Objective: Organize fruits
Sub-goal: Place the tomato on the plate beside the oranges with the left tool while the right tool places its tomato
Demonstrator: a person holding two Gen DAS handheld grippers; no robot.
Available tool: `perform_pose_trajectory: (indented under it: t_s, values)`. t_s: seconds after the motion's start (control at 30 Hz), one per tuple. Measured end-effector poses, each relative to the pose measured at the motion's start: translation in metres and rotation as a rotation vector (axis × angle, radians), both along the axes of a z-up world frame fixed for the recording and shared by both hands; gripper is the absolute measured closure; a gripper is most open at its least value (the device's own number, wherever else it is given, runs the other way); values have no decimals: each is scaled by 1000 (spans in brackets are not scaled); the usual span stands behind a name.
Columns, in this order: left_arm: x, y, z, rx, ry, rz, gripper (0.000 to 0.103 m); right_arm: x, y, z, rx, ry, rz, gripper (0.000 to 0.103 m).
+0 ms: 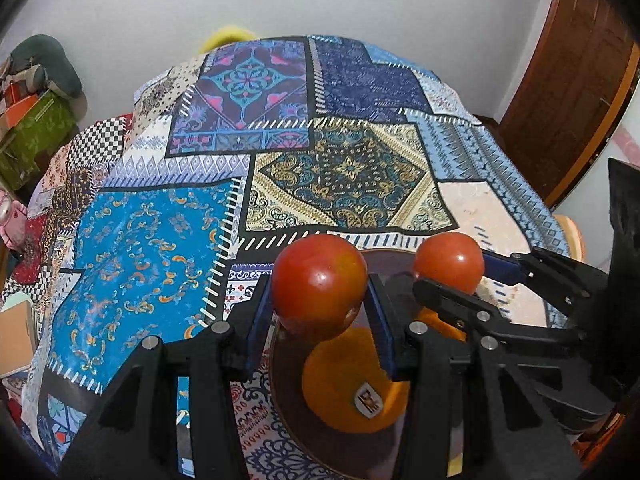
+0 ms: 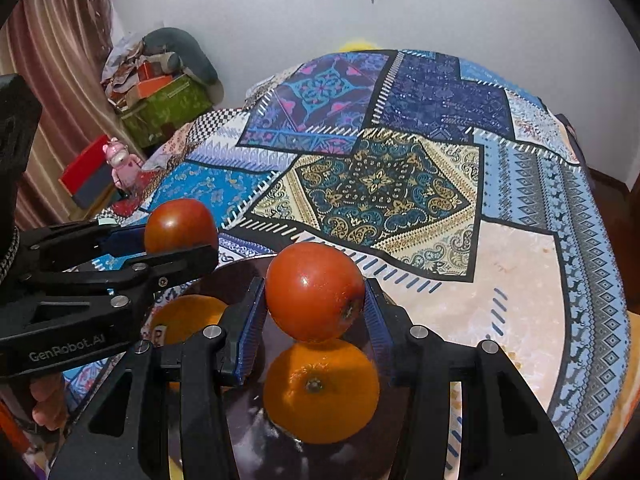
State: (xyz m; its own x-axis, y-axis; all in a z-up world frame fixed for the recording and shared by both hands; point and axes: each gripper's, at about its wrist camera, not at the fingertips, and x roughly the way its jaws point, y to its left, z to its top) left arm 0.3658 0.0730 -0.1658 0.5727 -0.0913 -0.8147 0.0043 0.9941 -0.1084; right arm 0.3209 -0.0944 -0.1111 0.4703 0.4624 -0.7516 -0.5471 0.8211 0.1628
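Left tool and "GenRobot.AI"-marked right tool each clamped on a tomato; stickered orange below

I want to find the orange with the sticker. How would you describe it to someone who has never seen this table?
On the patchwork tablecloth stands a dark round plate holding two oranges. The orange with the sticker lies under the tomato held in the left tongs. Only it carries a small white label; the other orange shows just its stem end.
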Motion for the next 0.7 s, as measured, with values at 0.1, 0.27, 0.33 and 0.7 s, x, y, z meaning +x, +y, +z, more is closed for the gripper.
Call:
perform_pose_trajectory:
  t_s: [0.1,0.27,0.33,0.7]
  values:
    - [3,2,-8,-19,26,-4,58,-1,2,-4,-11,6,8,58]
    - [8,3,-19,-33,55,-6,58,-1,3,-6,-21,12,16,58]
    - [9,1,-21,-23,61,-9,58,-1,4,-7,-29,7,23,58]
    - [10,0,-24,-29,75,-32,60,1,3,-10,-23,19,48,56]
